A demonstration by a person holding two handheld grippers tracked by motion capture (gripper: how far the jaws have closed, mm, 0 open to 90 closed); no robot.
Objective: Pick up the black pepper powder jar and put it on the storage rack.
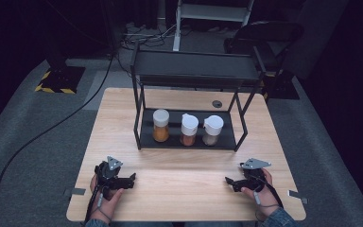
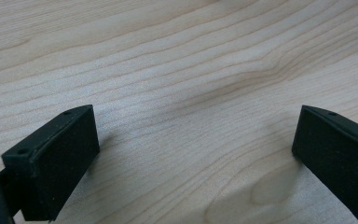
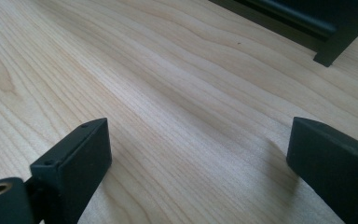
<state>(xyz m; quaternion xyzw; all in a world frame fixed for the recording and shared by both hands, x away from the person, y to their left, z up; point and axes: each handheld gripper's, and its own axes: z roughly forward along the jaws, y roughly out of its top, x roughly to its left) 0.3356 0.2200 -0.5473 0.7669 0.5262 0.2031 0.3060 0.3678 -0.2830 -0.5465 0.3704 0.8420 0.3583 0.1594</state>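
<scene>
High view: left gripper [image 1: 131, 180] and right gripper [image 1: 229, 182] rest low on the near edge of the table [image 1: 179, 198], one at each side, tips turned inward toward each other. Left gripper view has both jaws spread wide over bare wood grain, nothing between them. Right gripper view, same: jaws stand apart, empty, a foot of the black rack [image 3: 328, 58] ahead. Reads as a parked, ready stance, hands settled before any reach. Well apart from both, at mid-table, rack [image 1: 139, 101] holds three spice jars in a row on its lower shelf: orange-filled jar [image 1: 160, 125], middle jar [image 1: 189, 129], pale-filled jar [image 1: 212, 129]. Upright, lids on, untouched. Top shelf looks bare.
</scene>
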